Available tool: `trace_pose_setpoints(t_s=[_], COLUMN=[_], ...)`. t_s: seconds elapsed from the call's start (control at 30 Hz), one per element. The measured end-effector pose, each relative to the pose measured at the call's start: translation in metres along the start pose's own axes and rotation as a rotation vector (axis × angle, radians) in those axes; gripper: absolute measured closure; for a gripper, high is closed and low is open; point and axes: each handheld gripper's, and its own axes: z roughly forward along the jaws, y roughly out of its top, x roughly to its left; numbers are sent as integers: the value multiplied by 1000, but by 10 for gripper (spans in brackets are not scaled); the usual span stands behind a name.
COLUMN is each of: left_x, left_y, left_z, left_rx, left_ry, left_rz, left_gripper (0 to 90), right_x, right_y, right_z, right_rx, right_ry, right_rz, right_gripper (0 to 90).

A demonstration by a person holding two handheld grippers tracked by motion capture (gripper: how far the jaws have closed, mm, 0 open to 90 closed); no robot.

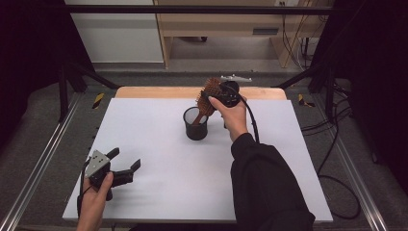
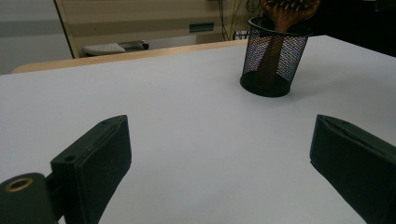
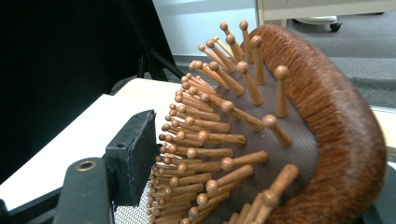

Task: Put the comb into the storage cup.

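A wooden hairbrush (image 1: pixel 210 91) with peg bristles stands tilted, its handle down inside a black mesh cup (image 1: pixel 196 126) at the middle back of the white table (image 1: pixel 168 168). My right gripper (image 1: pixel 215 98) is shut on the brush head just above the cup. In the right gripper view the brush head (image 3: pixel 299 126) sits between the jaws of my right gripper (image 3: pixel 252 186), the left jaw against its bristles. My left gripper (image 1: pixel 126 158) rests open at the table's front left, holding nothing. In the left gripper view my left gripper (image 2: pixel 219 154) faces the cup (image 2: pixel 273 60) and the brush (image 2: pixel 287 11).
A wooden strip (image 1: pixel 159 91) runs along the table's far edge. Black frame bars (image 1: pixel 72 82) stand at the back corners and cables (image 1: pixel 337 144) trail on the floor at the right. A pale cabinet (image 1: pixel 216 24) stands behind.
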Motion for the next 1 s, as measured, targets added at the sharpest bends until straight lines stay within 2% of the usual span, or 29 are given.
trace_pose_setpoints(t_s=[0.63,1.0], left_x=[0,0], left_y=[0,0], left_z=[0,0], left_rx=[0,-1], left_ry=[1,3], left_rz=[0,-1], left_gripper=[57,57], right_x=[2,4], right_y=[-2,-2], right_z=[1,2], right_rx=[19,41], right_ry=[1,-27], right_rz=[-21,-32], right_gripper=[264,155])
